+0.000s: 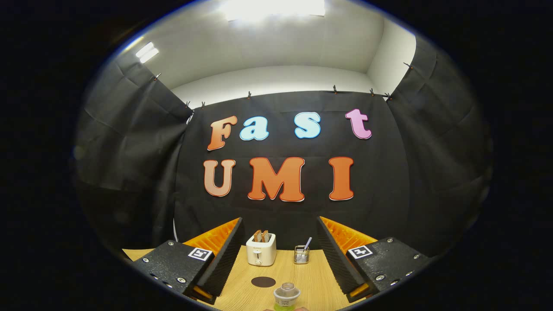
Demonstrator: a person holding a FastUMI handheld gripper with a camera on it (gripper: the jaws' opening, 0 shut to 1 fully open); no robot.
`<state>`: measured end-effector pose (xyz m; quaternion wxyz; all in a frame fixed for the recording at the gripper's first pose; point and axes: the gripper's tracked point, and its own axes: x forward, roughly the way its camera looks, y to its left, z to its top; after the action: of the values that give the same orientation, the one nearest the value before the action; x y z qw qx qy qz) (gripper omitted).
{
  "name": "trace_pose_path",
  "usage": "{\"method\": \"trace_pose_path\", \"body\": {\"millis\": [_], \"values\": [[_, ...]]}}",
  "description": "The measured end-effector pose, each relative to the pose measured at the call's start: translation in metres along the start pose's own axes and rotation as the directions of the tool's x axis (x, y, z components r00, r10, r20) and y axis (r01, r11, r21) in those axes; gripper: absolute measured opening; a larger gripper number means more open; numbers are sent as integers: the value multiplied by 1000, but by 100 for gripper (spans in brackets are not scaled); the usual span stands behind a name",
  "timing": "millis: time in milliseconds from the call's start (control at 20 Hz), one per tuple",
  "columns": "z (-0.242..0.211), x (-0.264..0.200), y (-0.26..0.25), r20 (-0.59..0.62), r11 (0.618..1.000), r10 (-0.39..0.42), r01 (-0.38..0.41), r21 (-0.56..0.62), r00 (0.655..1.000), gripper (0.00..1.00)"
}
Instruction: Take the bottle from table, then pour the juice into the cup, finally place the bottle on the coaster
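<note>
Spreading wide and holding nothing, the gripper [281, 276] frames the bottle [286, 297] at bottom centre. Just beyond lies what looks like a dark coaster [263, 282]; farther up sits a toaster [261, 249].

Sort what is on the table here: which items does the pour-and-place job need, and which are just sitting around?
Needed:
- bottle, between the open fingers of the gripper, not yet gripped
- coaster, dark round disc on the table just beyond the bottle

Just lying about:
- toaster with toast in it, at the far edge of the table
- wire holder beside the toaster, with a utensil in it
</note>
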<state>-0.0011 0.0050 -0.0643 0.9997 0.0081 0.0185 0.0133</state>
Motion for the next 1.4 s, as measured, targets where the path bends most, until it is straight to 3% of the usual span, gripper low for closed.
{"method": "trace_pose_path", "body": {"millis": [600,900,1100,1400], "values": [[-127,-17,-11,-138,996,-67,58,-68,988,98],[-192,-16,-28,-254,993,-108,118,24,961,99],[-233,-12,-39,-319,988,-140,153,17,938,98],[-260,-7,-29,-349,992,-116,127,8,930,99]]}}
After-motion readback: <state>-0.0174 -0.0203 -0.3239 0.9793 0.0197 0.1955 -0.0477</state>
